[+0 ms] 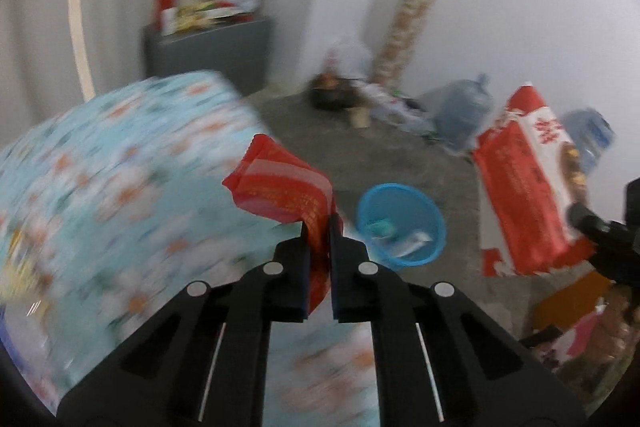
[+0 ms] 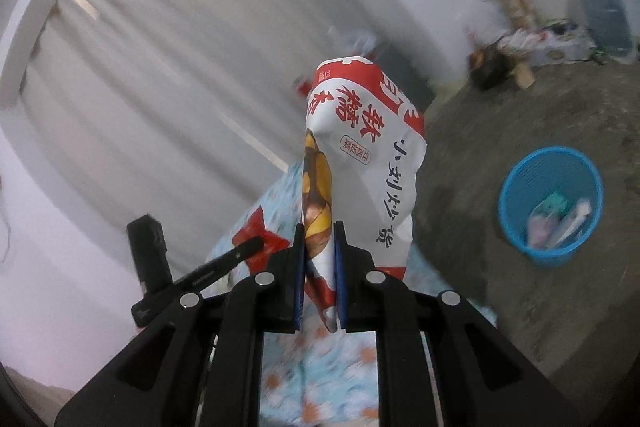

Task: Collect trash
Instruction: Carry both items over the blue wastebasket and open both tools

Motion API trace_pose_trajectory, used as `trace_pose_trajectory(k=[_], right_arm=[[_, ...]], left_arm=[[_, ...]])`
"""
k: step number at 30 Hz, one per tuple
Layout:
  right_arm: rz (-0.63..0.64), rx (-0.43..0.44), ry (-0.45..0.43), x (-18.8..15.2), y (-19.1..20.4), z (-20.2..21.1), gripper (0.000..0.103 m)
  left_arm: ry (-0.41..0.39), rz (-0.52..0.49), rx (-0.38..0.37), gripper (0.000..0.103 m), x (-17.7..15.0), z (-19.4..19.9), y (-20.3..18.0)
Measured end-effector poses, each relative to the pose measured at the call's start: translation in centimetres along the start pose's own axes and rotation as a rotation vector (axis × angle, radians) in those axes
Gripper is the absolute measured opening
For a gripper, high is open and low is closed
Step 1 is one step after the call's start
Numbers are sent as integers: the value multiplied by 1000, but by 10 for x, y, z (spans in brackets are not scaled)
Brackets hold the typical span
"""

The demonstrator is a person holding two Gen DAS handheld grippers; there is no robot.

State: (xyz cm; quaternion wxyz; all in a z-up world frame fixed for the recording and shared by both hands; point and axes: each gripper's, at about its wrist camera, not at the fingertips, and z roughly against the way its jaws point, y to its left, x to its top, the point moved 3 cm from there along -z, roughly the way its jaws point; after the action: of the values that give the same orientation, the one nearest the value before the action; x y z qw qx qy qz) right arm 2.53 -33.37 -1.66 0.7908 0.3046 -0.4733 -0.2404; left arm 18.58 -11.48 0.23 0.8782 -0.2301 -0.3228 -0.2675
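Observation:
My left gripper [image 1: 319,223] is shut on a small red wrapper [image 1: 280,191], which sticks up and left from the pads above the floral tablecloth [image 1: 100,187]. My right gripper [image 2: 319,231] is shut on a large red and white snack bag [image 2: 360,147] that stands upright from its jaws. The same bag [image 1: 524,187] shows at the right of the left wrist view, and the red wrapper [image 2: 260,239] shows at the left of the right wrist view. A blue mesh waste basket [image 1: 400,223] stands on the floor with some wrappers inside, also seen as the basket [image 2: 552,203] on the right.
A grey cabinet [image 1: 212,51] with packets on top stands by the curtain. Bags, a dark pot [image 1: 332,91] and large water bottles [image 1: 464,107] lie along the far wall. More packets [image 1: 580,327] lie at the lower right.

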Motion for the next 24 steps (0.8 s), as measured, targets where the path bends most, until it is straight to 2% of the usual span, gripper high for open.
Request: trace_pose_trajectory(k=[5, 10, 15, 18, 20, 21, 22, 23, 24], right_arm=[[-127, -37, -85, 23, -70, 14, 13], [-304, -75, -73, 26, -161, -9, 13], [-520, -39, -59, 20, -253, -51, 13], [-680, 51, -84, 14, -306, -80, 14], [-777, 63, -98, 5, -340, -99, 20], [-808, 55, -98, 0, -354, -108, 28], [-841, 19, -72, -8, -370, -119, 36], [-871, -30, -41, -15, -383, -128, 37], [-906, -119, -5, -26, -397, -136, 43]], left_arm=[[105, -104, -194, 6, 33, -70, -82], [307, -131, -275, 9, 40, -177, -142], [445, -159, -253, 9, 38, -272, -172], [480, -176, -212, 9, 37, -319, -182], [492, -184, -191, 10, 34, -346, -185], [504, -188, -183, 13, 32, -360, -188], [519, -187, -177, 25, 28, -377, -191], [530, -188, -172, 32, 24, -388, -190], [547, -192, -151, 45, 20, -399, -189]])
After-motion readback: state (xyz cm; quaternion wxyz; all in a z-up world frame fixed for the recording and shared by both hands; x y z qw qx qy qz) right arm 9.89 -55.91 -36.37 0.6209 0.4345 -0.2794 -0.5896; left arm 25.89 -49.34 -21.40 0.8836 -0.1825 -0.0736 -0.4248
